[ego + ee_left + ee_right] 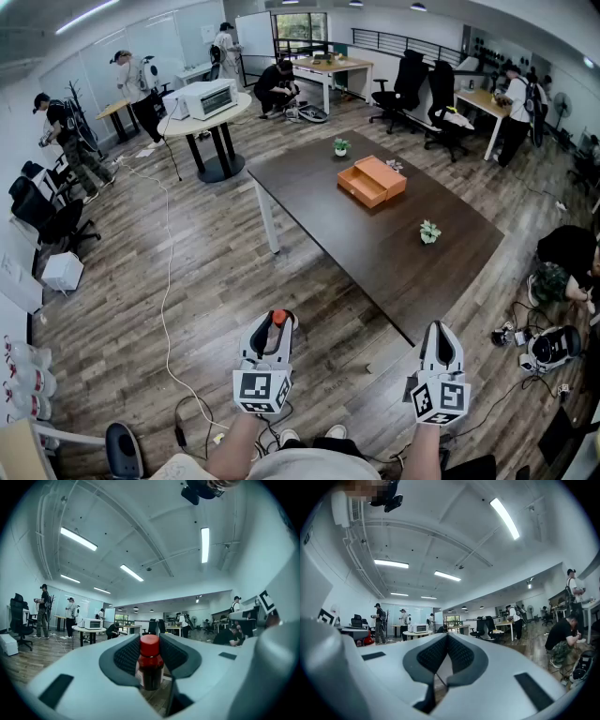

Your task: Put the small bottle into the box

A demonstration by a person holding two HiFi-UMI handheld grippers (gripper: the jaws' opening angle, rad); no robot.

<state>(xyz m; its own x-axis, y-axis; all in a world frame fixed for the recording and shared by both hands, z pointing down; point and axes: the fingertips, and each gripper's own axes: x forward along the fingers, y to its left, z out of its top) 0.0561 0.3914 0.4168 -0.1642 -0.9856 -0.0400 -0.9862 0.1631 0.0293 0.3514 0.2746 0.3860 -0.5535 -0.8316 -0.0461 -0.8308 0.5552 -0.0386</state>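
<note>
Standing upright, small bottle (151, 666) clamped between jaws of left gripper (150, 641)

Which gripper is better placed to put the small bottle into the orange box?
Left: the left gripper holds the small red-capped dark bottle between its jaws; the right gripper is shut and empty.

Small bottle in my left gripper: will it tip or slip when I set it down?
The small bottle looks tall and narrow, so it may tip if released tilted. It seems rigid and probably light; the ribbed pads of the left gripper clamp it, so slipping looks unlikely. If it falls over, its round body could roll.
</note>
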